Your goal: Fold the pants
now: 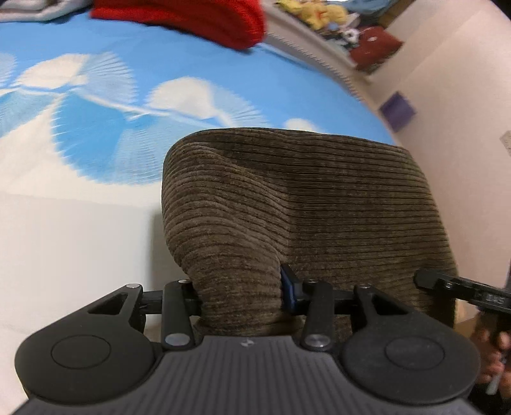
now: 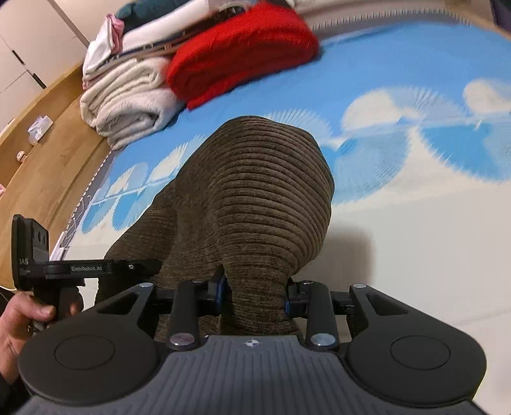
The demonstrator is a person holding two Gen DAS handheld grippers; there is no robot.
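The brown corduroy pants [image 1: 287, 204] hang bunched above the blue-and-white bed cover [image 1: 127, 95], lifted at two spots. The left hand-held gripper [image 1: 242, 297] and the right hand-held gripper [image 2: 255, 297] are each clamped on a gathered fold. Folded red [image 2: 239, 54] and cream [image 2: 127, 99] blankets lie at the far edge.

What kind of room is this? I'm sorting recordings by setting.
Probably a bedroom: a blue cloud-print bed sheet, stacked folded white blankets beside a folded red knit, and yellow plush toys.
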